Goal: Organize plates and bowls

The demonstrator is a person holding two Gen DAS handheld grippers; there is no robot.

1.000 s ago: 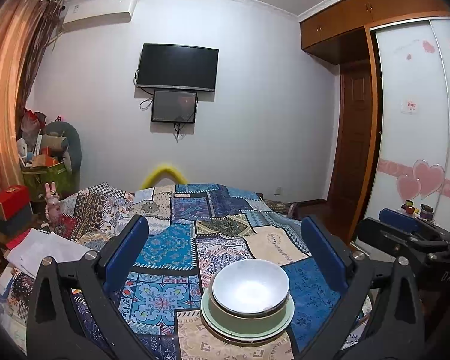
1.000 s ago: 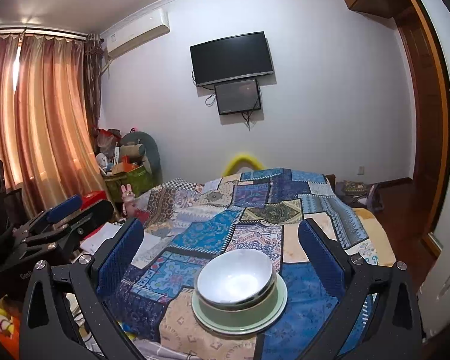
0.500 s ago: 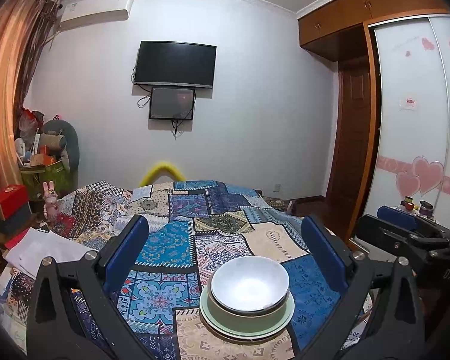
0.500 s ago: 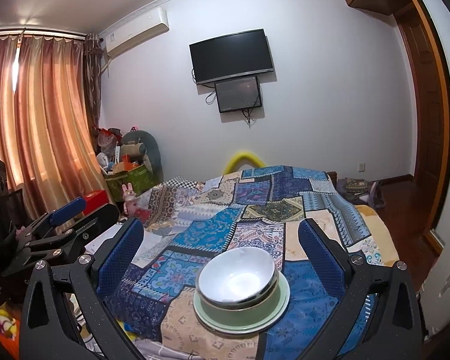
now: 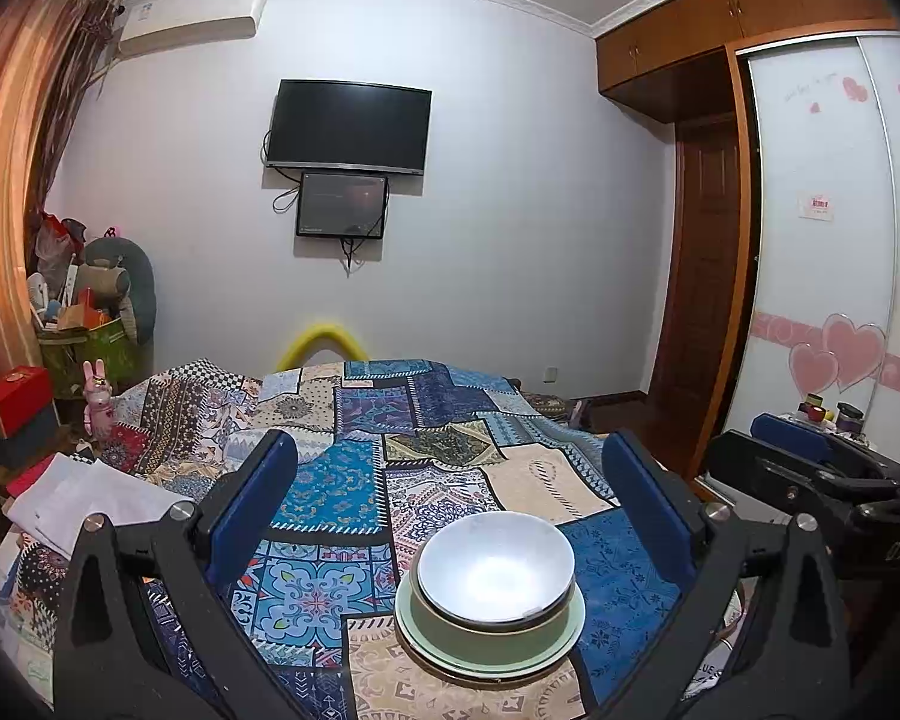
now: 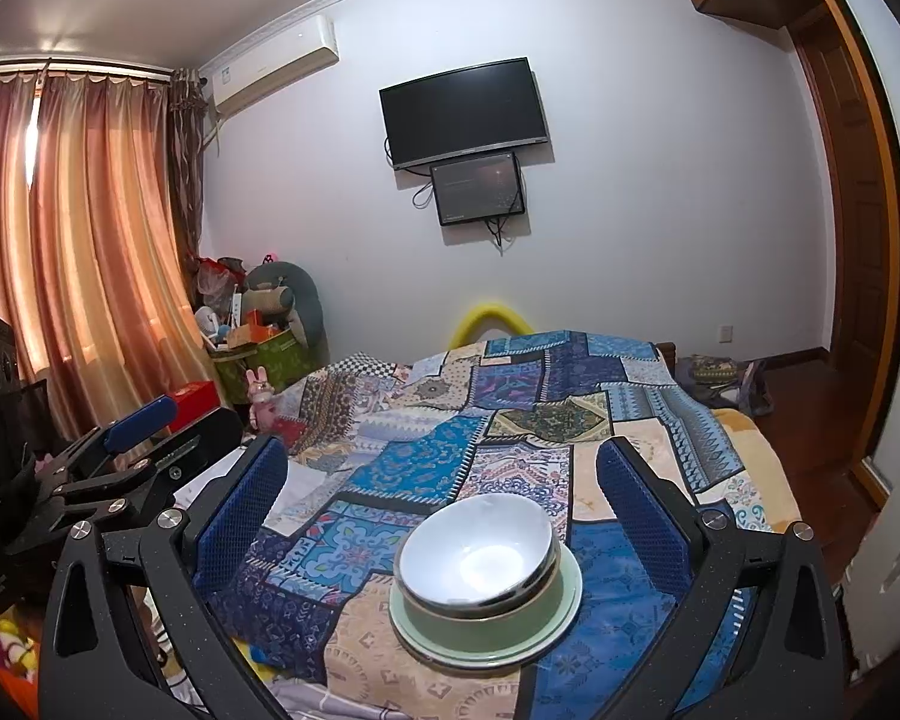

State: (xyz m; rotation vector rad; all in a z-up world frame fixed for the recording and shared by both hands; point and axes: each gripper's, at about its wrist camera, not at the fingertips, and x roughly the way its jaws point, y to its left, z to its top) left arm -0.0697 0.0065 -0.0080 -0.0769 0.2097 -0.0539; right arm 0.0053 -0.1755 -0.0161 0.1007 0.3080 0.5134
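A white bowl point(image 5: 495, 564) sits nested in a green bowl point(image 5: 492, 633), which stands on a pale green plate point(image 5: 426, 645) near the front of a patchwork-covered bed point(image 5: 342, 480). The stack shows in the right wrist view too: white bowl point(image 6: 477, 549), green bowl point(image 6: 486, 621), plate point(image 6: 564, 609). My left gripper point(image 5: 450, 498) is open and empty, held above and behind the stack. My right gripper point(image 6: 444, 498) is also open and empty over the stack. Each gripper shows at the edge of the other's view: right gripper point(image 5: 810, 468), left gripper point(image 6: 120, 456).
White papers point(image 5: 84, 504) lie at the bed's left edge. A red box point(image 5: 12, 399), a pink rabbit toy point(image 5: 97, 399) and a cluttered green bin point(image 5: 84, 336) stand on the left. A wardrobe point(image 5: 828, 276) and door point(image 5: 702, 300) are on the right. A TV point(image 5: 349, 125) hangs on the far wall.
Both grippers have tilted or risen slightly, so the stack sits a little lower and the room a little higher in view. The dishes have not moved.
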